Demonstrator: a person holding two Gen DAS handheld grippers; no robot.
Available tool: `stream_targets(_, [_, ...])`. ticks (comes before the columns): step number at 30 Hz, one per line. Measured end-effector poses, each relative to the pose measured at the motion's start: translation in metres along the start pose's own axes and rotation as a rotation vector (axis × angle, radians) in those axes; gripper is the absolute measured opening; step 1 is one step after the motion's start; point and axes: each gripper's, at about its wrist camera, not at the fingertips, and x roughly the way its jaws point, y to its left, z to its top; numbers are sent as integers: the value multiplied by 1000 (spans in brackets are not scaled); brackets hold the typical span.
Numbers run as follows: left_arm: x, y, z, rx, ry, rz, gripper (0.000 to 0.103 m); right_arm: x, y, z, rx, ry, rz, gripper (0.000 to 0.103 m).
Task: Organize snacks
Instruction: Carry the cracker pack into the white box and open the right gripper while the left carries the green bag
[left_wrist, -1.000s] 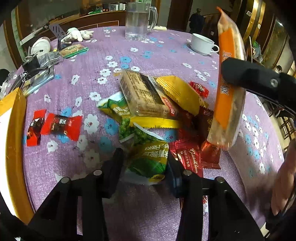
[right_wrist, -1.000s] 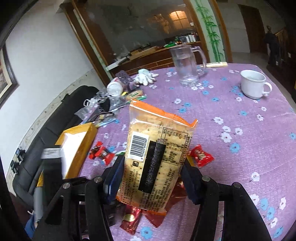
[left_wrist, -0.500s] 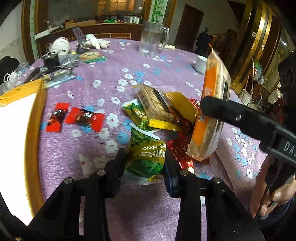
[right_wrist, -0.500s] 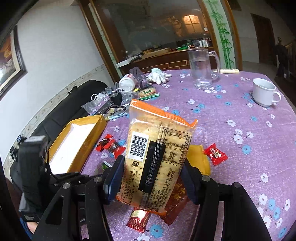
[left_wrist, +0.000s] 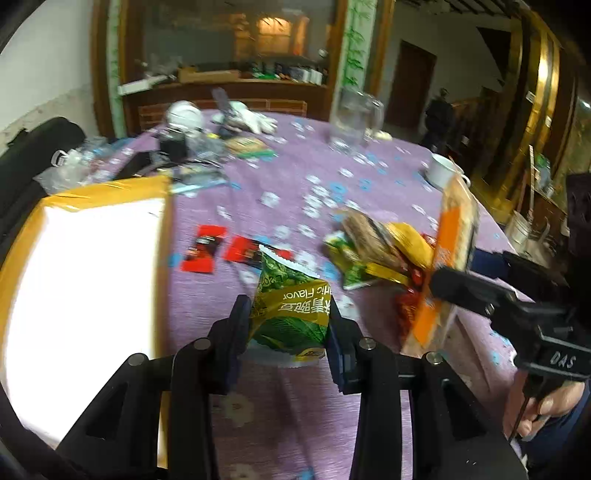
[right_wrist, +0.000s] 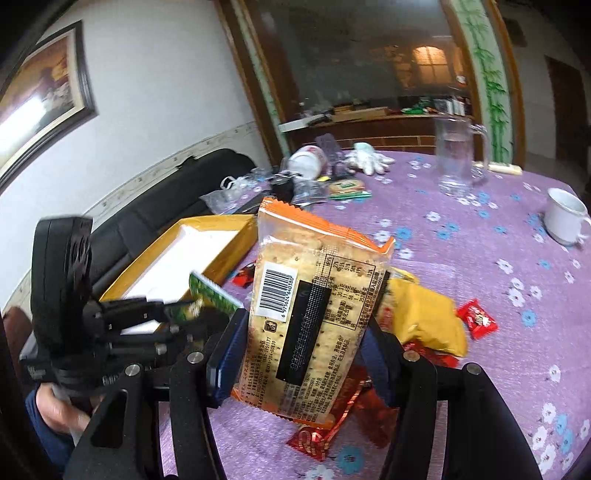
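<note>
Jaws of the left gripper (left_wrist: 290, 328) clamped on a green snack bag (left_wrist: 291, 299), pads pressing both its sides, bag lifted clear of the table (left_wrist: 295, 173) and hanging just to the right of the yellow box (left_wrist: 164, 229) in the left wrist view. Printed lettering on the bag upside down, torn-looking white seal edge at top. Jaws of the right gripper (right_wrist: 303, 343) clamped on an orange cracker pack (right_wrist: 314, 306), held upright, barcode facing the camera, crackers visible through the clear wrap. Same pack (left_wrist: 450, 254) at right in the left wrist view, raised above the snack pile.

On the purple flowered table: two red candies (left_wrist: 207, 247) near the box's right wall, a brown biscuit pack (left_wrist: 369, 236) lying across another green bag (left_wrist: 347, 266), a yellow packet (right_wrist: 424, 317) touching them, red wrappers (right_wrist: 332, 424) under the cracker pack, one red candy (right_wrist: 476, 319) apart to the right. Farther back, a glass pitcher (right_wrist: 454, 155), a white cup (right_wrist: 565, 216), a white glove (right_wrist: 369, 158) and blurred clutter. Yellow box open, white inside, at the table's left edge. Person's hand (left_wrist: 543, 410) on the right gripper's handle.
</note>
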Motion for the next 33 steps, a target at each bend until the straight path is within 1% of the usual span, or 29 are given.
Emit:
stream_targets(2, [-5,7,0,-5,-23,31,35,1,5,-1,-19,1,15,60])
stream_targets(5, [-13,18,1,-27,-49,58,35,4,9,0,-33,6,21,60])
stream_targets(10, [-19,36,3,-46,-75,100,35,9,21,3,-40,44,38,60])
stream_targets(16, [-21,56,1,-77,-82,126,36,22,53,15,-63,111,79,60])
stream_targets(22, [-25,79,-2,-105,-92,166,36,44,94,34,-107,116,113,59])
stream_targets(33, [-30,125,-11,-172,-90,267,36,96,145,50,-54,149,190,59])
